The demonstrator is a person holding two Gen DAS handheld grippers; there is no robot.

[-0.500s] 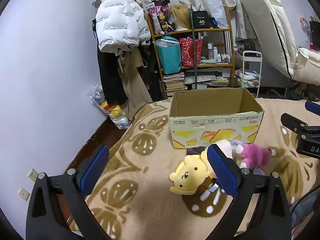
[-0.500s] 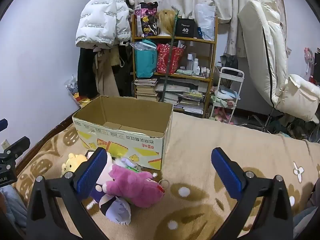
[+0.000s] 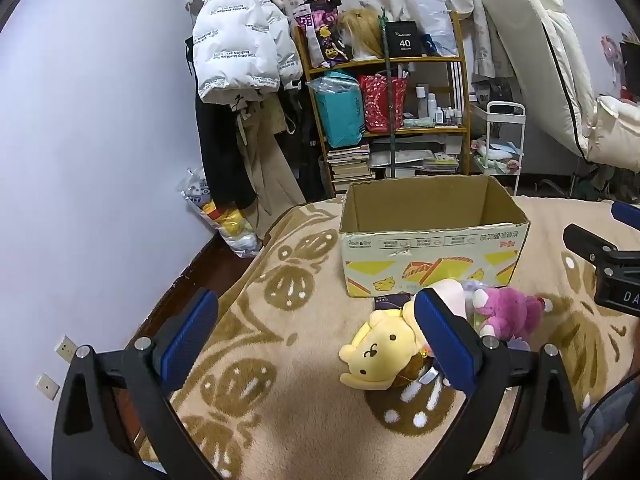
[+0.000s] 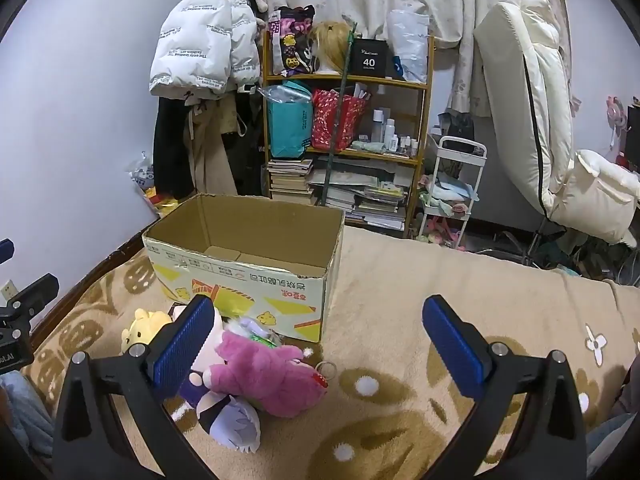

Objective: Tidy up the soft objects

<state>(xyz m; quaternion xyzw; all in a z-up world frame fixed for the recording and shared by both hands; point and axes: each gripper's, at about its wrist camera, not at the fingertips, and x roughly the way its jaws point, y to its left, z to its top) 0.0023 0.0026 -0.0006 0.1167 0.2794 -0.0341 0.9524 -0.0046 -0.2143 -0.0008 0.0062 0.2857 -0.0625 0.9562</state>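
A patterned blanket (image 3: 280, 360) covers the bed beside a shelf (image 4: 344, 80). Both grippers, left gripper (image 3: 316, 336) and right gripper (image 4: 320, 344), are spread, empty. The plush toys (image 4: 264, 372) lie half hidden behind the fingers, before the cardboard box (image 3: 432, 256).

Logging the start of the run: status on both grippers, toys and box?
Left gripper, right gripper: jaws wide, empty. Yellow plush bear and pink plush toy heaped before open cardboard box. Nothing blocking.

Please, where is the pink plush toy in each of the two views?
Left wrist view: pink plush at lower right, right of the yellow plush.
Right wrist view: pink plush at lower left, right of the yellow plush.
Shared landmark: the box, just behind the toys.
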